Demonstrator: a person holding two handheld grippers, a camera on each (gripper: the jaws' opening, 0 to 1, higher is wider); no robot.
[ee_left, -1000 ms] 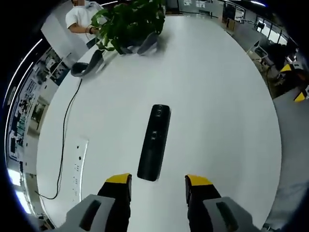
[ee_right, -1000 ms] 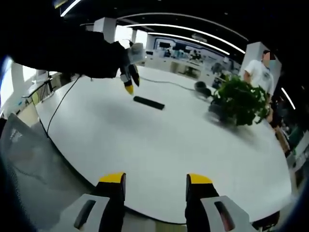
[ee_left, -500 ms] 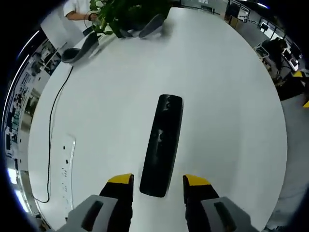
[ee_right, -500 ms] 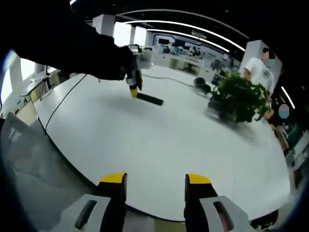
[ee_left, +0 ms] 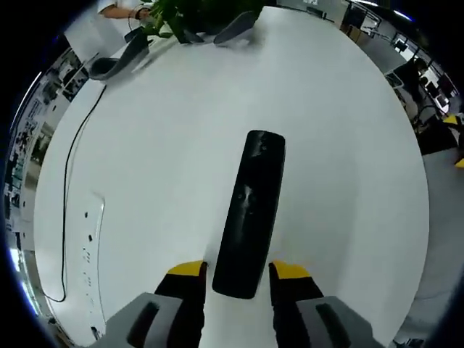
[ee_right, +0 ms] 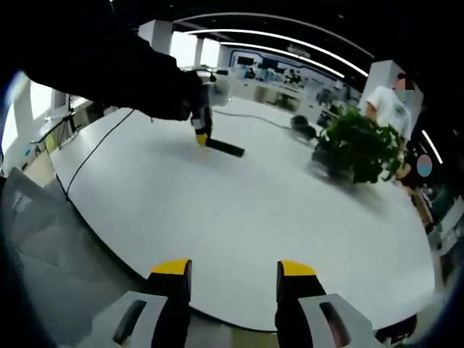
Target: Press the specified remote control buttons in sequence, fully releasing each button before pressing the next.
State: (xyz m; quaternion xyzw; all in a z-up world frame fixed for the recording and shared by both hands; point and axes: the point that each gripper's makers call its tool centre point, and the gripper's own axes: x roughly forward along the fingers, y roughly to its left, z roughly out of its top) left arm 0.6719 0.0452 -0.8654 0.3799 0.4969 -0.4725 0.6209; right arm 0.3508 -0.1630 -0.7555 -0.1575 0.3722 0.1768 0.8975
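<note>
- the left gripper's (ee_left: 234,272) fingers (ee_left: 188,270) are spread, one on each side of the remote's (ee_left: 249,210) near end, close beside it but whether touching i can't tell.
- the right gripper (ee_right: 226,269) hangs back over the table (ee_right: 239,217) edge, jaws apart, holding nothing.
- the remote lies flat mid-table, well clear of the plant (ee_right: 359,151) and cable (ee_left: 69,181).
- it looks light, stiff and smooth, likely to skid; i'd steady it by its long sides near this end, then press buttons from above.
</note>
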